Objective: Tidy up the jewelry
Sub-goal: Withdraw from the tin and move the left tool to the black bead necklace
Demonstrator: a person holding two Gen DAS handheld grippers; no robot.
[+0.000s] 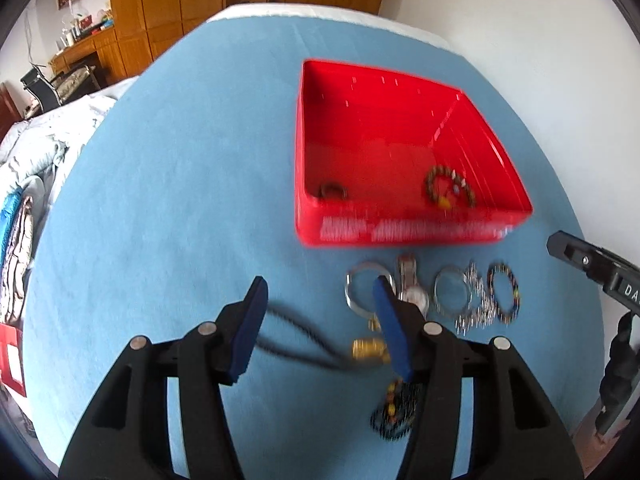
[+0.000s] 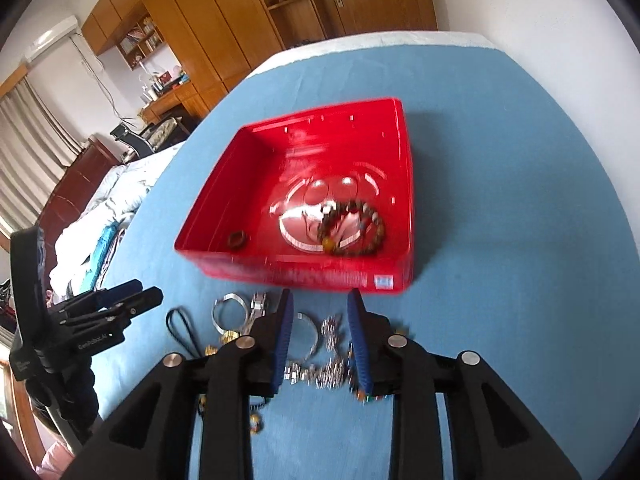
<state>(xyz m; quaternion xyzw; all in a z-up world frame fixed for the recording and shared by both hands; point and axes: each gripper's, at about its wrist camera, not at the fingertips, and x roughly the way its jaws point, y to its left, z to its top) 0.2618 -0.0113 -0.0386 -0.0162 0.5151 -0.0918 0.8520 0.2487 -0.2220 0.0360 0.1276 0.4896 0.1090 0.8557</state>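
Red plastic tray [image 2: 208,236] sits toward the far side of the blue-covered table [image 1: 160,200] and already holds a brown bead bracelet [image 2: 360,228] and a small dark ring [image 2: 237,239]; most pieces still lie in a row along the tray's near wall, so sorting appears to be at an early stage, between pickups. Left gripper [image 1: 320,320] hangs half spread and empty over a black cord with gold pendant [image 1: 366,350]. Right gripper [image 2: 320,336], narrowly parted, holds nothing above a silver bangle [image 2: 308,336] and chain [image 2: 332,360]. The next move likely calls for lowering onto one piece and closing.
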